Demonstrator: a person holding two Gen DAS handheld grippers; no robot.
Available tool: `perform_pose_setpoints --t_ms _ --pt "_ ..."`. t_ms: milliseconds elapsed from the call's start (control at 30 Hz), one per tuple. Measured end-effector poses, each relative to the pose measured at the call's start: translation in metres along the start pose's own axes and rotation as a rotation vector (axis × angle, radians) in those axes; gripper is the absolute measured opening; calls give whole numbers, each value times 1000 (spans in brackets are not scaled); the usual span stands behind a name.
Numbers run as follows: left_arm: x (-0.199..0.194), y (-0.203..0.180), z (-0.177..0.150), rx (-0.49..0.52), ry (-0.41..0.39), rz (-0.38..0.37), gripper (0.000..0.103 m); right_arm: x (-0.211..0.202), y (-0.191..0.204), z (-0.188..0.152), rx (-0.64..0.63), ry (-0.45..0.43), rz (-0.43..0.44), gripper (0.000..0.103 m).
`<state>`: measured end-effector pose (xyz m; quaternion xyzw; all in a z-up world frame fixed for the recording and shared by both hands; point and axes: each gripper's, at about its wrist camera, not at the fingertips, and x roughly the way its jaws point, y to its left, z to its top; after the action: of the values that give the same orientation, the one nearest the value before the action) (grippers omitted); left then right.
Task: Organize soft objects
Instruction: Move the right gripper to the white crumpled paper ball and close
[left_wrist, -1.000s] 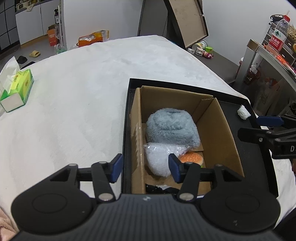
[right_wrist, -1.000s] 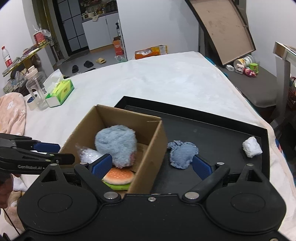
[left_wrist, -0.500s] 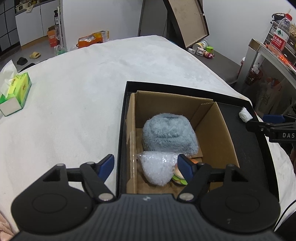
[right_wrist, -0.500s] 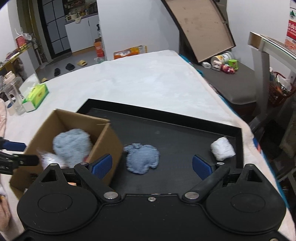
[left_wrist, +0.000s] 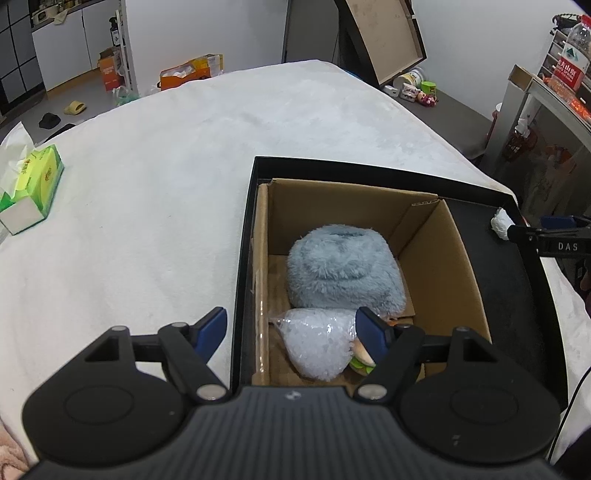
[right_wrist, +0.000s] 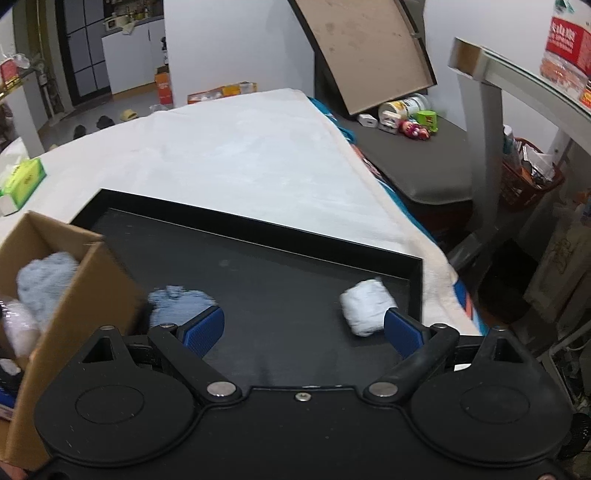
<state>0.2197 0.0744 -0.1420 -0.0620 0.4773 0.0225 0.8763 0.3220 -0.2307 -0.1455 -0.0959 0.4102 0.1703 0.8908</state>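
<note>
A cardboard box (left_wrist: 458, 258) stands at the left end of a black tray (right_wrist: 258, 229). In it lie a fluffy grey-blue plush (left_wrist: 343, 273), a clear bag of white filling (left_wrist: 317, 343) and a burger toy (left_wrist: 360, 360), partly hidden. My left gripper (left_wrist: 291, 330) is open and empty above the box's near left corner. On the tray floor lie a blue-grey cloth (right_wrist: 177, 302) beside the box (right_wrist: 85, 280) and a white cloth roll (right_wrist: 365, 306) near the right rim. My right gripper (right_wrist: 303, 328) is open and empty above the tray, its right finger next to the roll.
The tray rests on a white bed cover (left_wrist: 147, 192). A green tissue box (left_wrist: 29, 184) lies at the far left. A grey bench with toys (right_wrist: 413, 125) and a shelf frame (right_wrist: 491, 77) stand to the right of the bed.
My right gripper has swung right, from the box towards the white roll. My left gripper has drawn back a little and opened wider over the box's left corner.
</note>
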Motion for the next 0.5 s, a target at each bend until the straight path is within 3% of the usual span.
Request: perform_pose_setpoints --t_ms 200,500 --pt "7 -5 2 12 17 11 75 13 -15 2 -19 9 -13 101" --pt "13 -8 4 20 35 28 75 35 -24 3 -67 8 -29 97"
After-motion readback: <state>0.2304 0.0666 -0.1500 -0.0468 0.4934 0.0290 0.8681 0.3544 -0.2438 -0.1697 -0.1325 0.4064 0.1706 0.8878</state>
